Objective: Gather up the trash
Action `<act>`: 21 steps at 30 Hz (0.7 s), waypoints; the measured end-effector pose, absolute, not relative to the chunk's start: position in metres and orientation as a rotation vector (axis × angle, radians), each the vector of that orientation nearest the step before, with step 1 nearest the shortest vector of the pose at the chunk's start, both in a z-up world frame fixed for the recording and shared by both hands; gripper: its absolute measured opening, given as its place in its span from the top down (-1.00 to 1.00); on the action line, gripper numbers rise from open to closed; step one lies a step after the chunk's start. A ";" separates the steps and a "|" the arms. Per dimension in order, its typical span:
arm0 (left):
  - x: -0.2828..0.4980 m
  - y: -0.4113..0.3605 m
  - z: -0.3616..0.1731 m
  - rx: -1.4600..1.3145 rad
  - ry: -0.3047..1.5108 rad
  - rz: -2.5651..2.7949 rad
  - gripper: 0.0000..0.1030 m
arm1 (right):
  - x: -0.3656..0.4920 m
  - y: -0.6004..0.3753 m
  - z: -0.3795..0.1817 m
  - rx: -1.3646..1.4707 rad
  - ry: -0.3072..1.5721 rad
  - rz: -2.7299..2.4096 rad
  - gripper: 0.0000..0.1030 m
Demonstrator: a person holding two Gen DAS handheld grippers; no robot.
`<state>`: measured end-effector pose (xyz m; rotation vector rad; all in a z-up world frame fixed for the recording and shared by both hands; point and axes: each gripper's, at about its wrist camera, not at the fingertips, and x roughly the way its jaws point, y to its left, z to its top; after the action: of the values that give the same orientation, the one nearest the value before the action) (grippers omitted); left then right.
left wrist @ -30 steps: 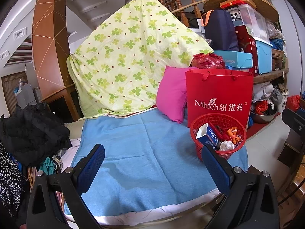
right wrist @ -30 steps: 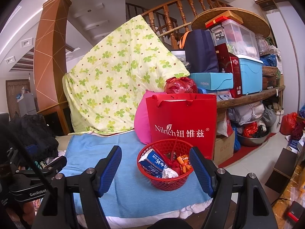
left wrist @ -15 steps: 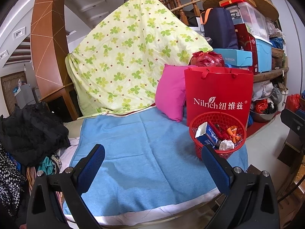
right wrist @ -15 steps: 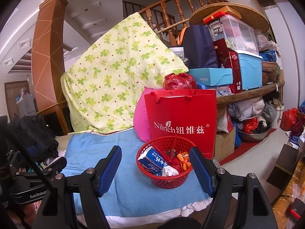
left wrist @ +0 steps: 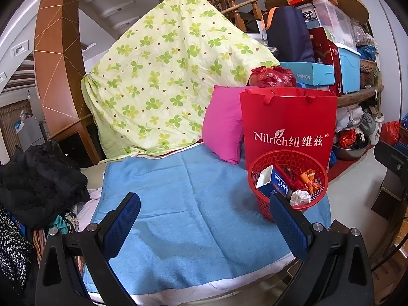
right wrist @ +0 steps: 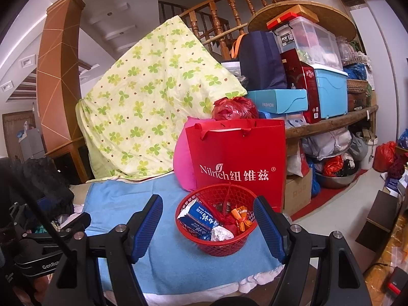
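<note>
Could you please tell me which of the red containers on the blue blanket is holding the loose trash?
The low red mesh plastic basket, holding a blue carton and wrappers; the tall red paper shopping bag stands behind it.

Red plastic mesh basket [right wrist: 219, 239] sits upright on the blue towel, near its front right corner, directly in front of the red paper bag. It's holding the trash: a blue-and-white carton [right wrist: 200, 216] lying tilted against the left rim with its torn white end up, a crumpled white tissue [right wrist: 221, 233] at the front, an orange wrapper [right wrist: 241, 216] to the right, and red and dark scraps heaped in the middle.
</note>
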<state>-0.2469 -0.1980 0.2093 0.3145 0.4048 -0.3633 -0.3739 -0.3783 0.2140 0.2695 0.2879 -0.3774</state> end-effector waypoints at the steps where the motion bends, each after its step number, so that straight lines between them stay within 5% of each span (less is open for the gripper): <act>1: -0.246 -0.200 0.208 0.317 0.408 -0.364 -0.96 | -0.374 -0.379 0.213 0.272 0.290 -0.377 -0.49; 21: -0.253 -0.199 0.213 0.318 0.394 -0.376 -0.96 | -0.385 -0.372 0.224 0.251 0.261 -0.378 -0.54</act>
<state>-0.2531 -0.1994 0.2126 0.3181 0.3940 -0.3758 -0.3846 -0.3718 0.2237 0.2514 0.2611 -0.3776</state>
